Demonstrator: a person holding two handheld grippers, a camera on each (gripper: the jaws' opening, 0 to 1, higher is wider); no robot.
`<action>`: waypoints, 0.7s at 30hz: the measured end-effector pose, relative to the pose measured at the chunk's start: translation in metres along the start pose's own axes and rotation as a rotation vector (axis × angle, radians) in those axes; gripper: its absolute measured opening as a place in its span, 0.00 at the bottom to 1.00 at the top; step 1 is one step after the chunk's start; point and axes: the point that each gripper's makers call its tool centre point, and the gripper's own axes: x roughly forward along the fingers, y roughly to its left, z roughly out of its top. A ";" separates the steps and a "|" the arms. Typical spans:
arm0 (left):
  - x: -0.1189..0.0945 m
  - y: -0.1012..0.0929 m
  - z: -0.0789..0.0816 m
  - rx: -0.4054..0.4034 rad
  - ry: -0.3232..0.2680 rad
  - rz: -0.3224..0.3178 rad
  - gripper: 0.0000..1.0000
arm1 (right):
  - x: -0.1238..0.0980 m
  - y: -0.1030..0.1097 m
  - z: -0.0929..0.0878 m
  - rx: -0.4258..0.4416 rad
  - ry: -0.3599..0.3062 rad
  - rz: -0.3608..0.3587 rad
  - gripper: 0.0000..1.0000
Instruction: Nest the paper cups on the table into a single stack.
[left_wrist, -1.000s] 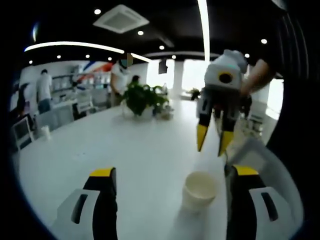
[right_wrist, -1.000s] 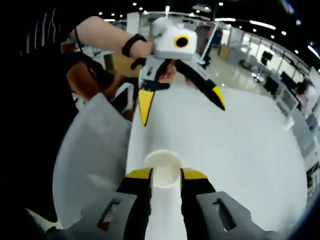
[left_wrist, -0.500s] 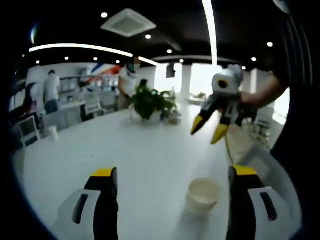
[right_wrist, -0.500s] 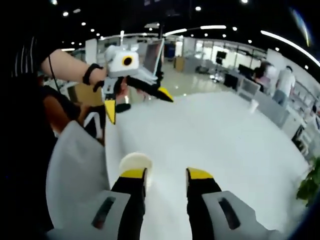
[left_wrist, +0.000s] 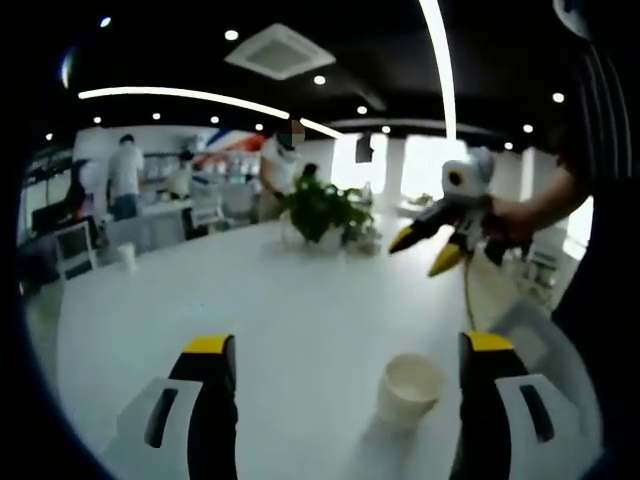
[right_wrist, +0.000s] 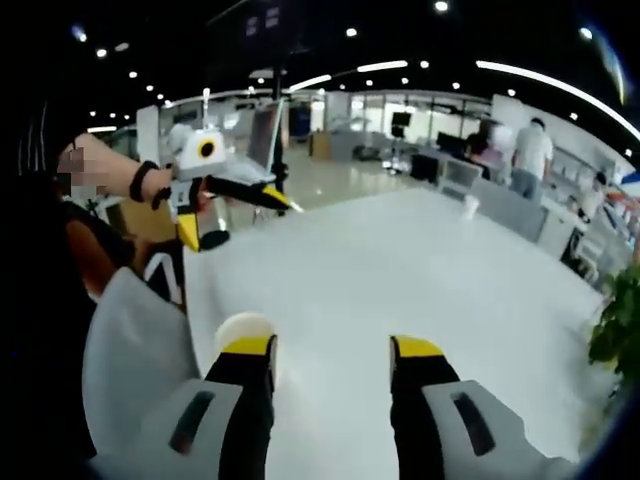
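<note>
Both tools (left_wrist: 340, 360) open above cup (left_wrist: 408, 386)

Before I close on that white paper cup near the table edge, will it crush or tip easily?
Probably yes to both. The white paper cup looks thin-walled and empty, so a firm squeeze could dent its open rim. It stands upright, apparently narrower at the base, on the smooth white table, so a sideways nudge may slide or topple it. It likely weighs very little.

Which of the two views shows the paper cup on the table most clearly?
The left gripper view: the paper cup stands upright on the white table, with its open mouth and wall visible. In the right gripper view the cup is half hidden behind a jaw.
</note>
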 end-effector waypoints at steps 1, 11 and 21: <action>-0.001 0.000 0.000 -0.003 -0.002 0.002 0.91 | 0.000 -0.001 -0.001 0.003 0.002 -0.002 0.45; -0.003 -0.002 -0.013 0.004 0.025 -0.005 0.91 | 0.003 0.010 -0.014 -0.009 0.011 0.029 0.52; -0.002 -0.020 -0.045 0.027 0.092 -0.056 0.89 | 0.012 0.034 -0.033 -0.047 0.054 0.089 0.54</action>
